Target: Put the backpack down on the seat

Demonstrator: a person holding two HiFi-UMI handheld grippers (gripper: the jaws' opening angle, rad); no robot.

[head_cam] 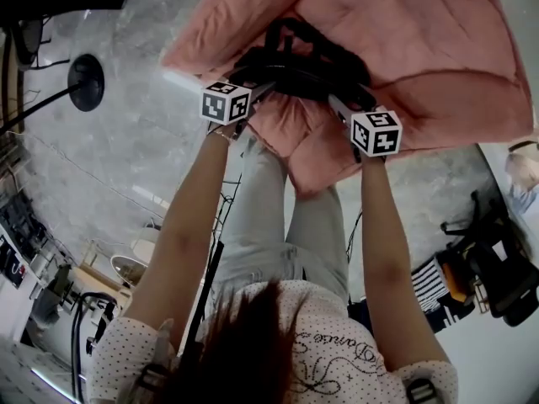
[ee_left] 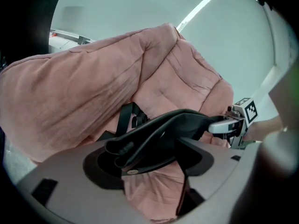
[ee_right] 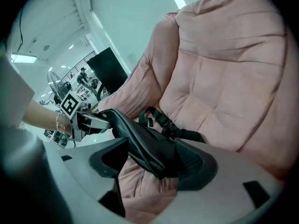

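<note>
A black backpack [head_cam: 303, 61] with straps lies on the pink padded seat [head_cam: 421, 49]. My left gripper [head_cam: 257, 91] is at its left end and my right gripper [head_cam: 341, 103] at its right end. In the left gripper view the jaws of my left gripper [ee_left: 149, 164] stand wide apart, with a fold of the backpack [ee_left: 159, 134] lying loosely across the gap. The right gripper view shows the same for my right gripper [ee_right: 154, 171]: wide jaws, and the backpack [ee_right: 145, 146] resting between them on the seat [ee_right: 224, 78]. Most of the bag's body is hidden.
A black round stand base [head_cam: 87, 81] sits on the marble floor at far left. A black office chair [head_cam: 497, 259] stands at the right. The person's legs [head_cam: 278, 217] are close against the seat's front edge.
</note>
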